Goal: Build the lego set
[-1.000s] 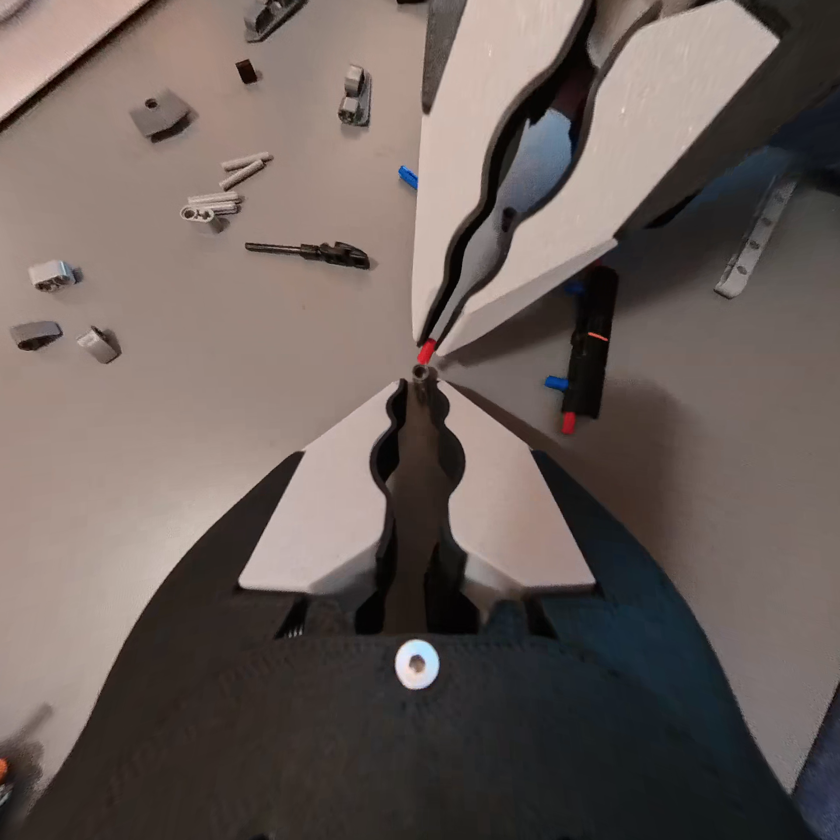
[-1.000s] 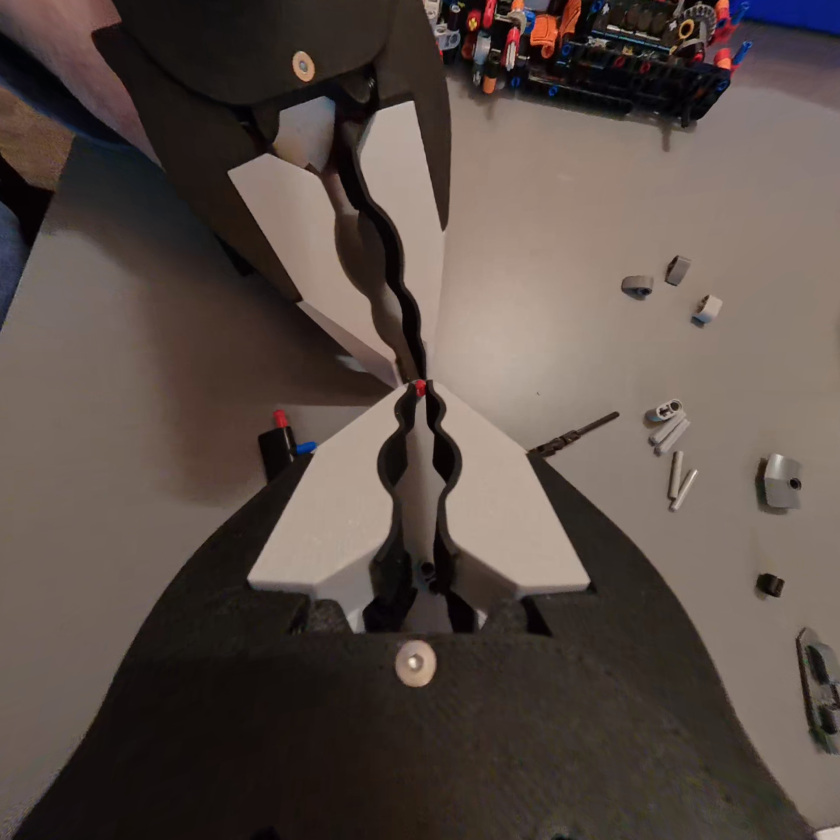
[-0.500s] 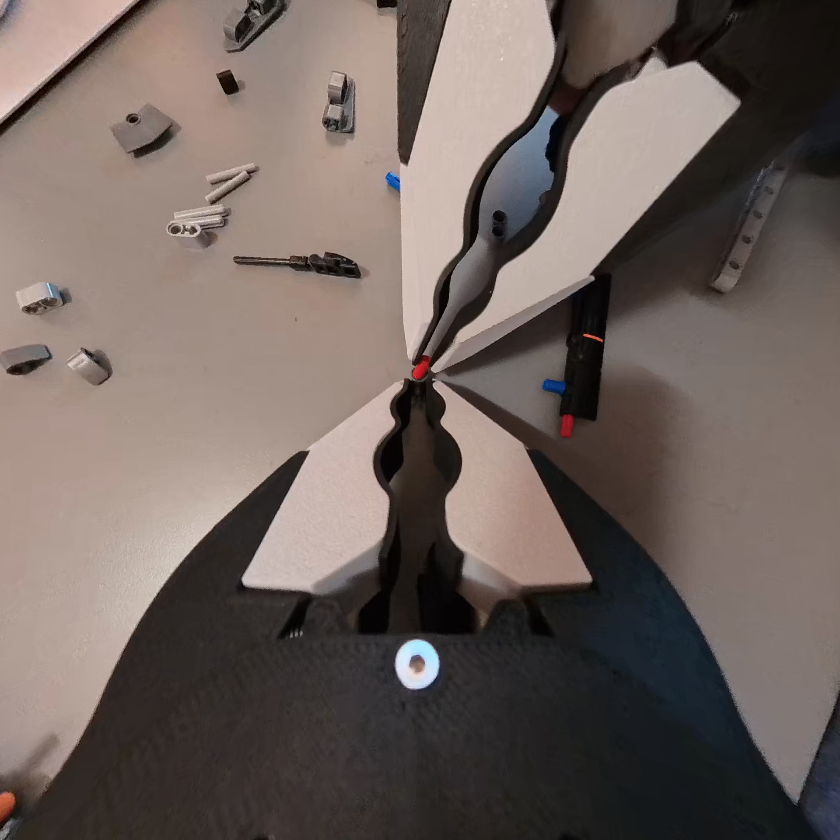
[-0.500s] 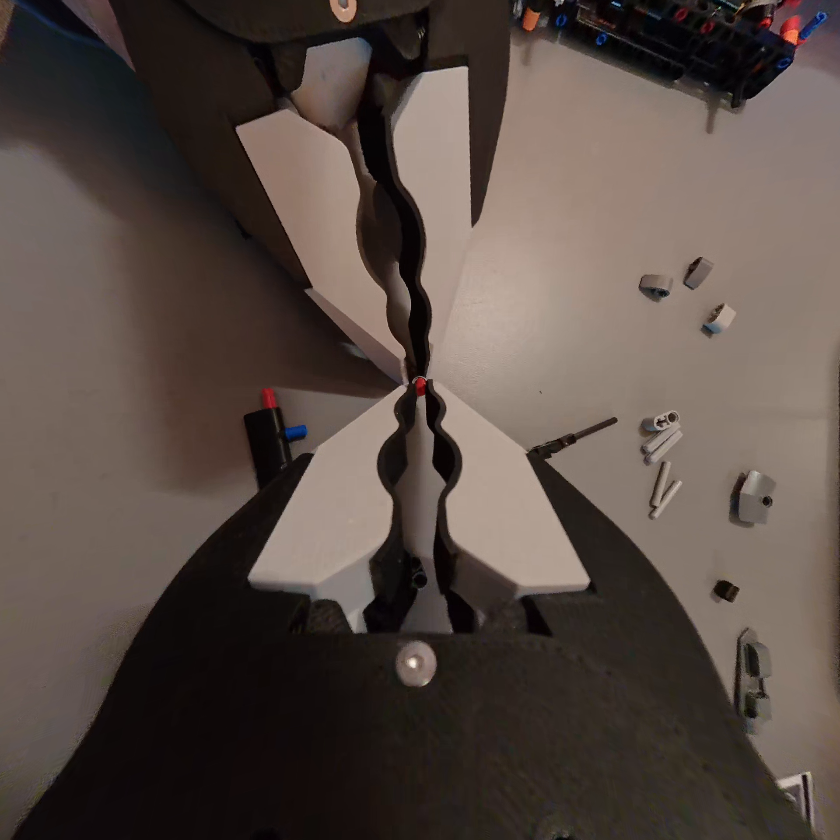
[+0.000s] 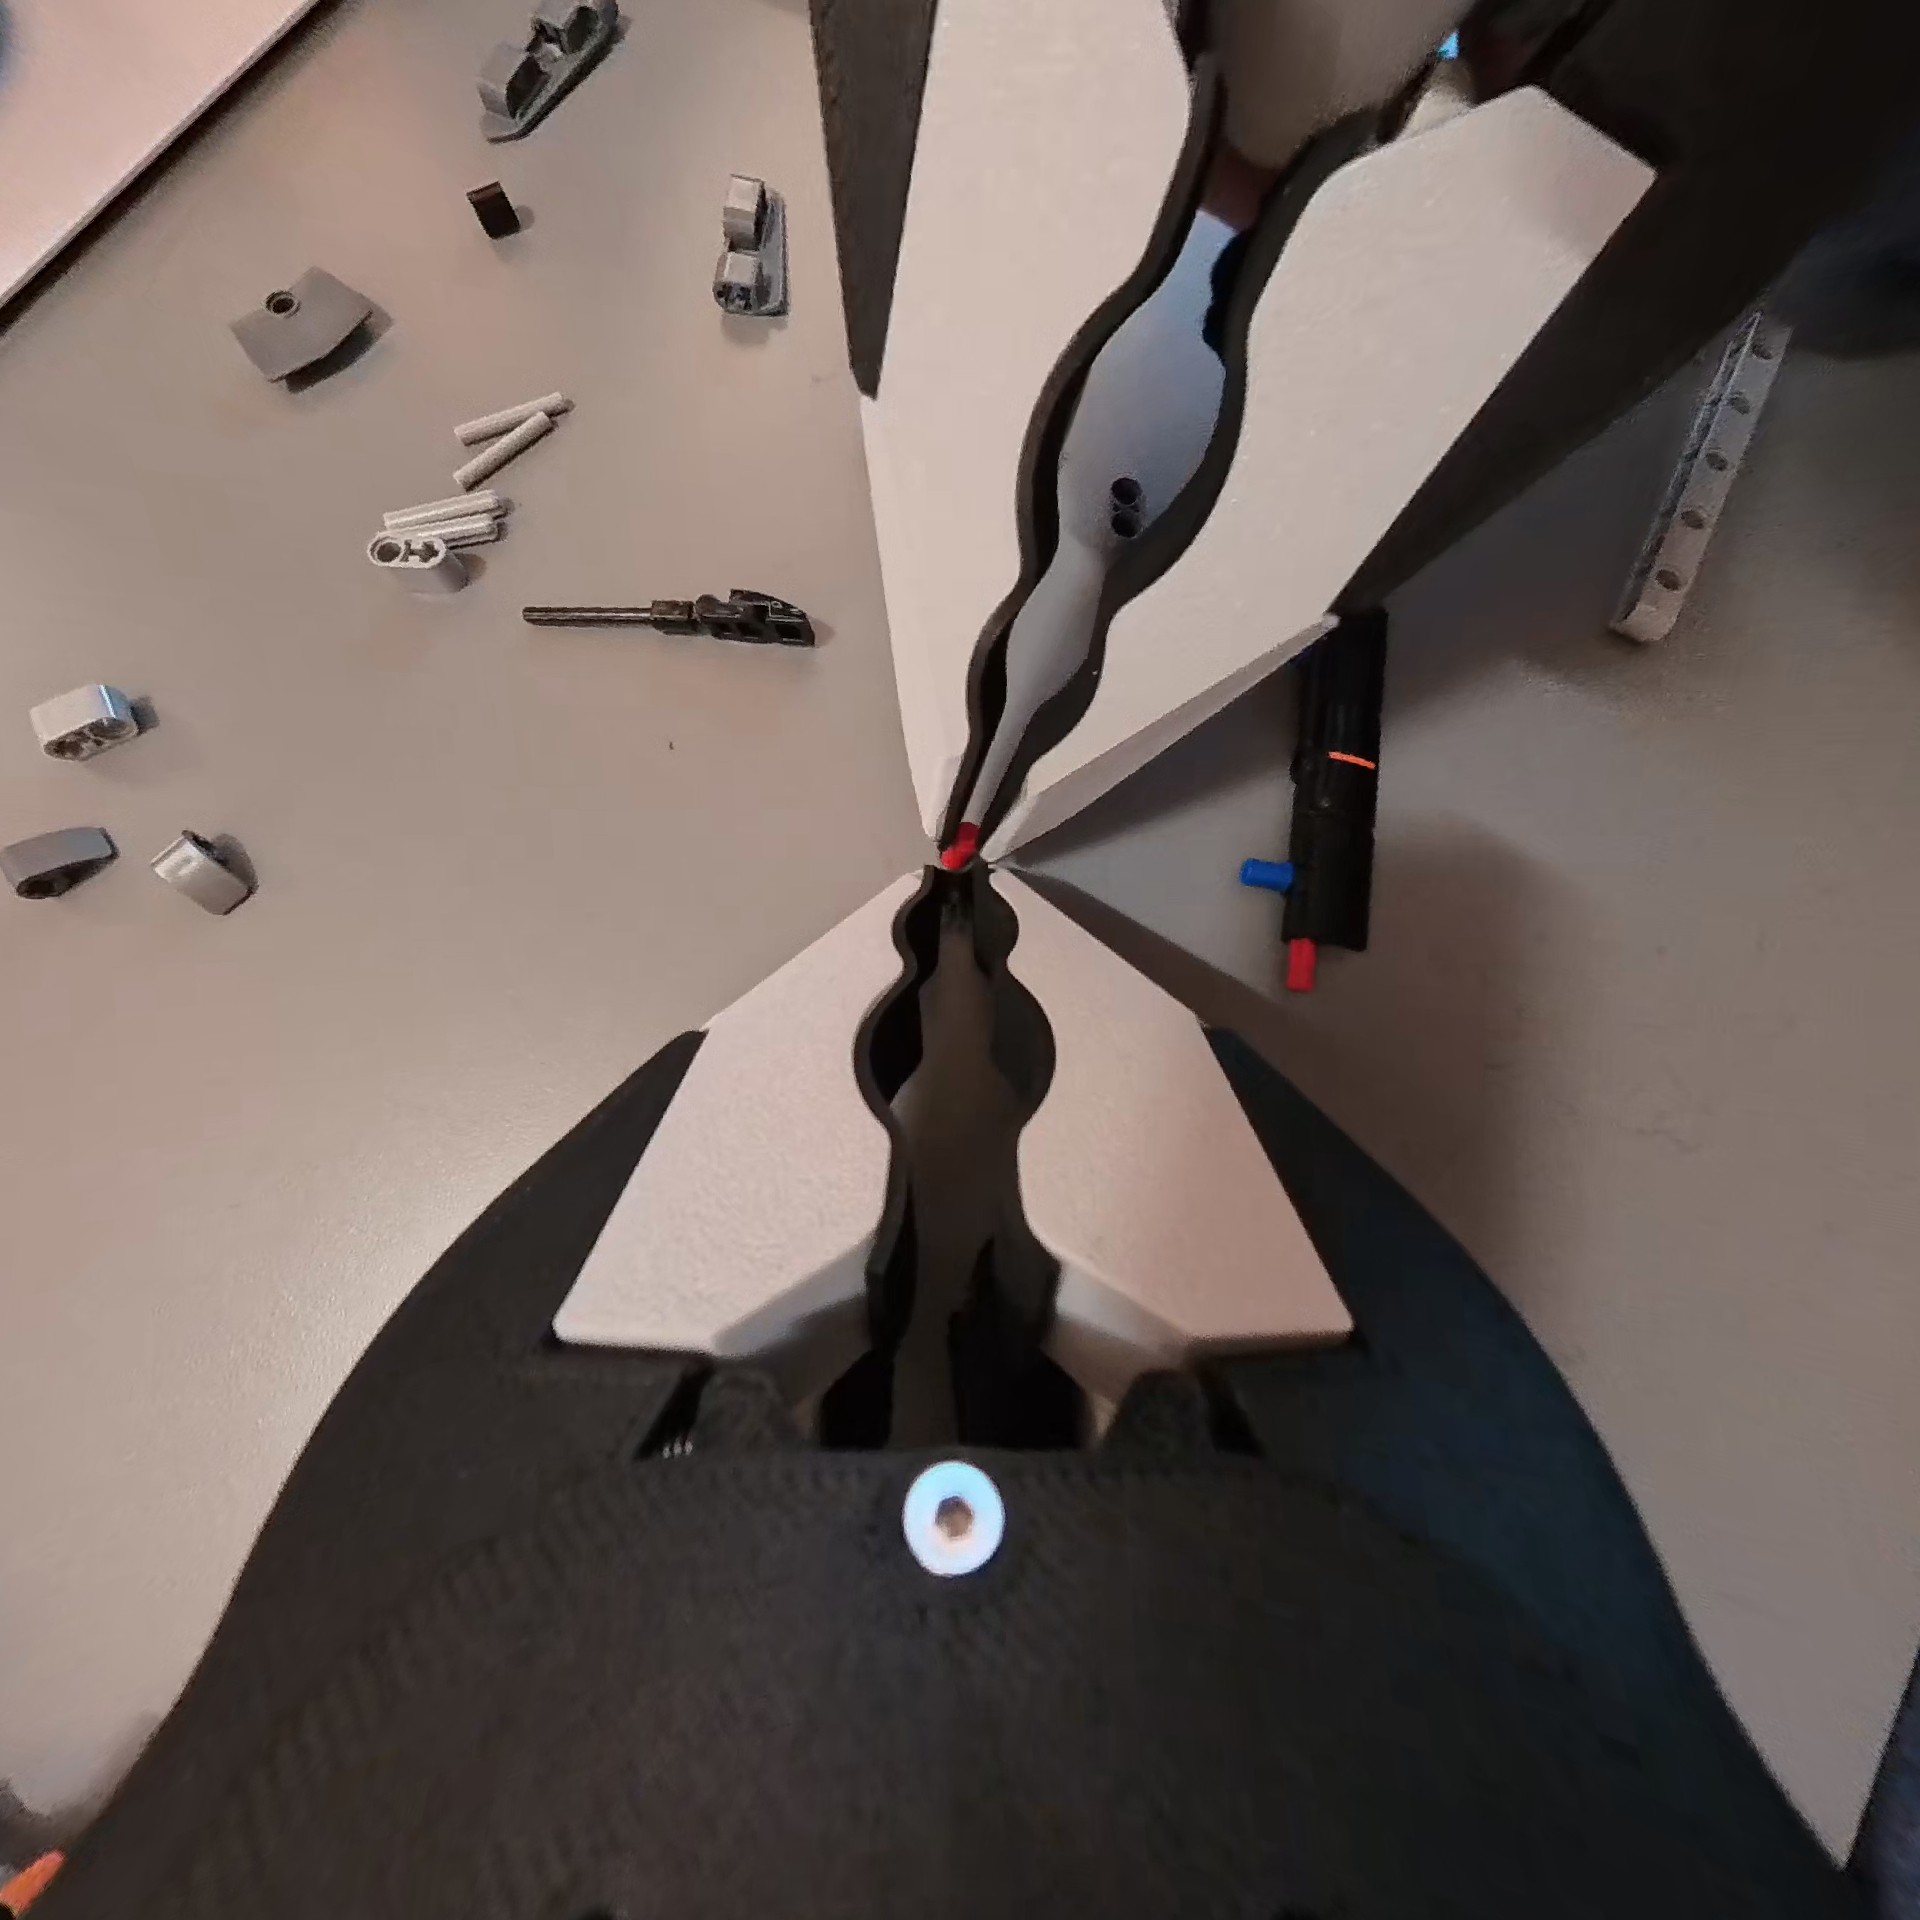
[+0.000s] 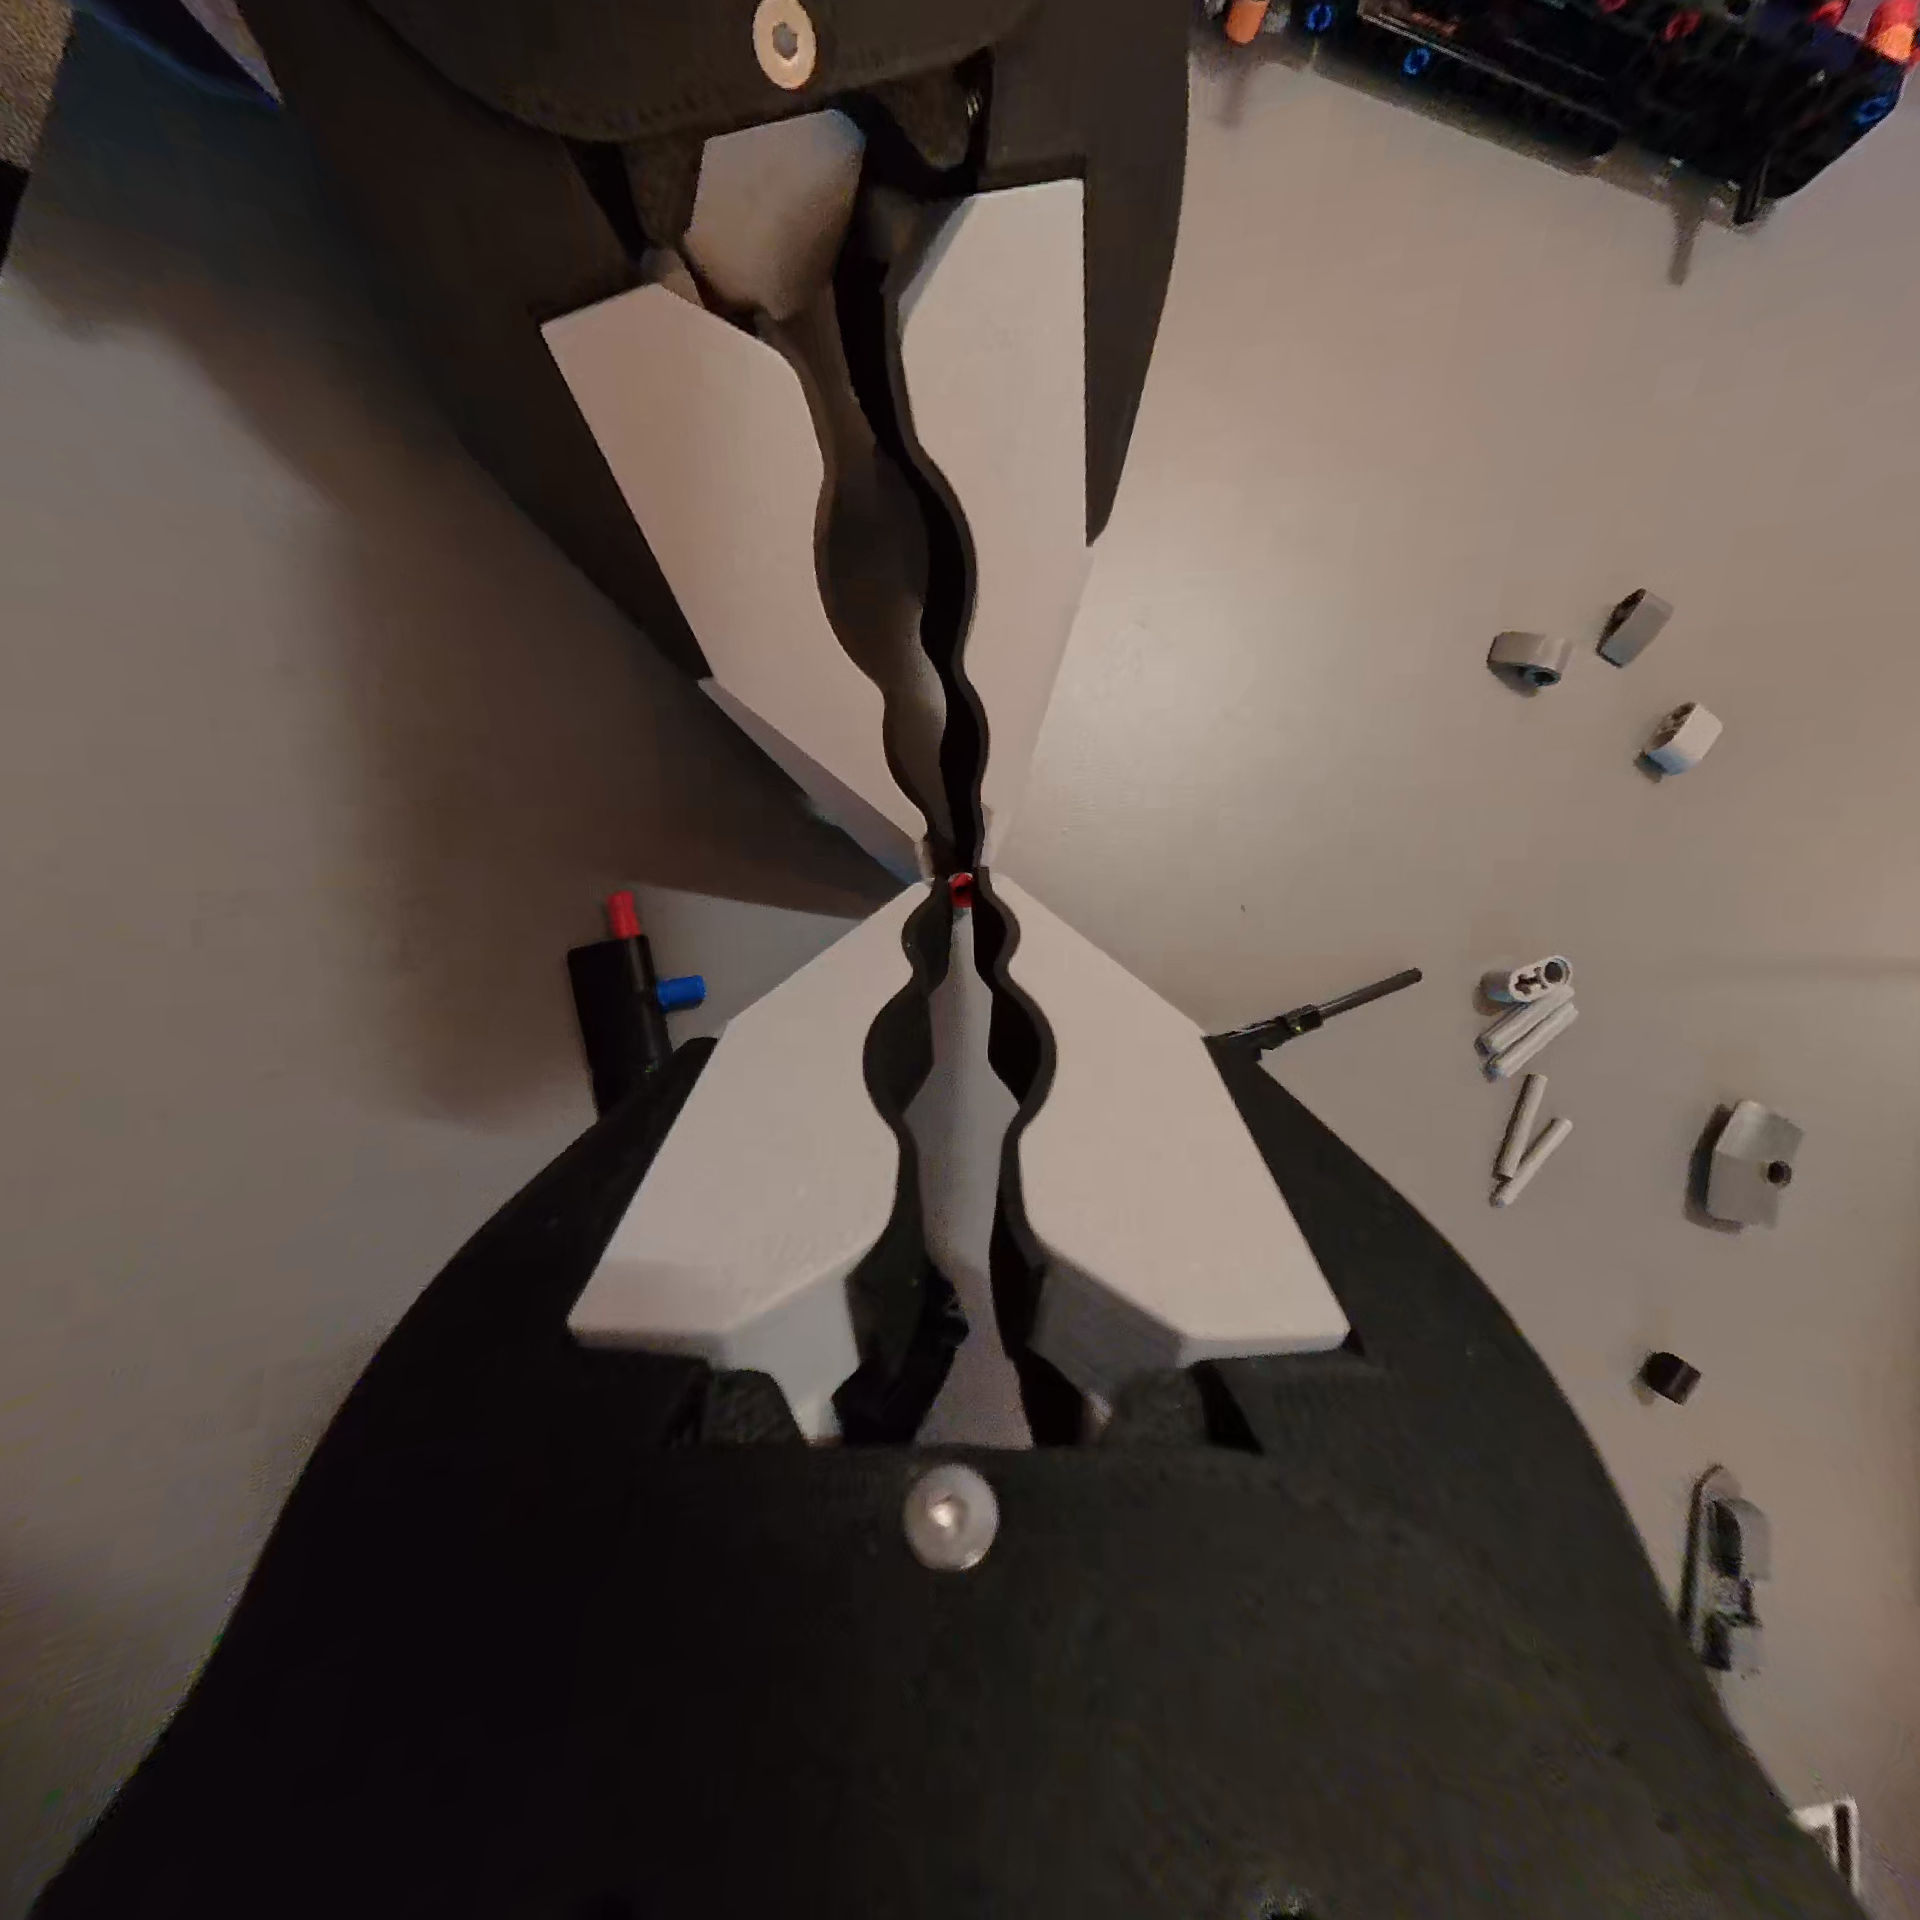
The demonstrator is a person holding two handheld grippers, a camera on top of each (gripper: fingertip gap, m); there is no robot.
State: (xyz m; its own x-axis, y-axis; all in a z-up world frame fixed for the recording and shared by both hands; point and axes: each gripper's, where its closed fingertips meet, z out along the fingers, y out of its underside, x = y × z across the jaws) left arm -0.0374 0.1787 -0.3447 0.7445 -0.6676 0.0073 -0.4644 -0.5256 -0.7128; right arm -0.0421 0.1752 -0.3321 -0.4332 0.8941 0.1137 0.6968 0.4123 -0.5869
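Red pin (image 5: 960,844) pinched at the tips of the right gripper (image 5: 971,831), nose to nose with the left gripper (image 5: 958,891), itself clamped on a small dark piece (image 5: 956,906) (kind unclear). Only in the right wrist view: a part-built black model (image 6: 1621,83) at the far edge. Loose grey pieces (image 5: 499,436) across the grey table (image 5: 416,1039).
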